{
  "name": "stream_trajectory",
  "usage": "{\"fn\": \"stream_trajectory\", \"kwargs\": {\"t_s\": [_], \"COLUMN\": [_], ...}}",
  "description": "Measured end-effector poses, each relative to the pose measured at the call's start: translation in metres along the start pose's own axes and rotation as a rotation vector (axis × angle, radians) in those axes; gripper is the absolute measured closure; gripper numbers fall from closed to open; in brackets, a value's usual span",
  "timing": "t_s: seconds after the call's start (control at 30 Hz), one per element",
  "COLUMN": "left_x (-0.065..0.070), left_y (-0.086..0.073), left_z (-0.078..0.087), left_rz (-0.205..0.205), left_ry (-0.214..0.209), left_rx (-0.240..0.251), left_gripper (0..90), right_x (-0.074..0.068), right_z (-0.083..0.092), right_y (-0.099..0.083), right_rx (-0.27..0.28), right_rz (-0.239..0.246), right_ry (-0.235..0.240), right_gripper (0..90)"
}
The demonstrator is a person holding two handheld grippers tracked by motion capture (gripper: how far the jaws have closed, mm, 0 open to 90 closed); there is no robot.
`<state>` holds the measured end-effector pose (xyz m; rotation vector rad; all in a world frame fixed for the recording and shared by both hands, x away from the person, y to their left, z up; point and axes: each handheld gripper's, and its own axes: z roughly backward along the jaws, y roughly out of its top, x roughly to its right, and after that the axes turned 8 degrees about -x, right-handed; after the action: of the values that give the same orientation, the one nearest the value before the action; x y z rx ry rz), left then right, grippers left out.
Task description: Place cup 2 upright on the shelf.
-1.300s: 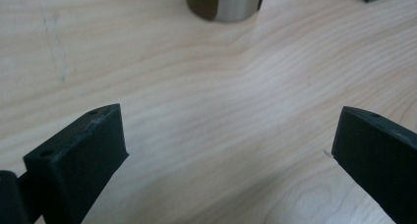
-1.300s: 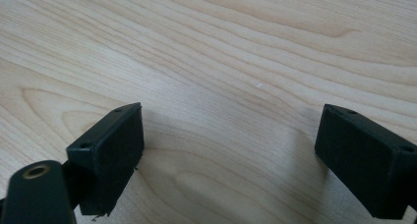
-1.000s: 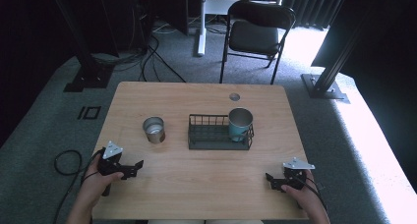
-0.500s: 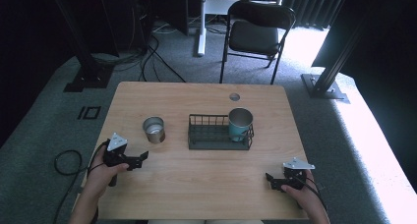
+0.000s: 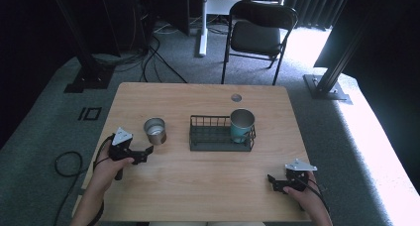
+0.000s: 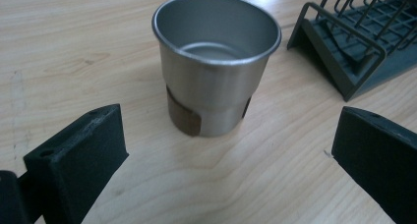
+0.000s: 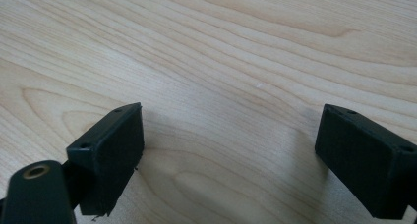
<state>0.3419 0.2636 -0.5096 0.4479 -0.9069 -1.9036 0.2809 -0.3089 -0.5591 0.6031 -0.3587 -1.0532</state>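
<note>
A grey carpeted floor [image 5: 49, 127] and a black folding chair [image 5: 260, 32] lie beyond my wooden desk [image 5: 198, 186]. A dark wire rack [image 5: 213, 137] stands at the desk's middle, with a teal cup [image 5: 241, 126] upright in its right end. The steel cup [image 5: 155, 131] stands upright left of the rack, well apart. My left gripper [image 5: 146, 152], jaws spread wide, points at that cup from just beside it. My right gripper [image 5: 271, 180], jaws also spread, rests over bare wood.
</note>
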Motion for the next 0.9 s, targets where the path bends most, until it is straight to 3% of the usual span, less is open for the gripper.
{"fn": "stream_trajectory", "kwargs": {"t_s": [0.9], "left_x": [0.0], "left_y": [0.03], "left_z": [-0.036], "left_rz": [-0.029], "left_ry": [0.035], "left_rx": [0.044], "left_gripper": [0.4], "right_x": [0.0], "right_z": [0.0], "right_y": [0.0], "right_rx": [0.0], "right_rz": [0.0], "right_ry": [0.0], "right_gripper": [10.8]}}
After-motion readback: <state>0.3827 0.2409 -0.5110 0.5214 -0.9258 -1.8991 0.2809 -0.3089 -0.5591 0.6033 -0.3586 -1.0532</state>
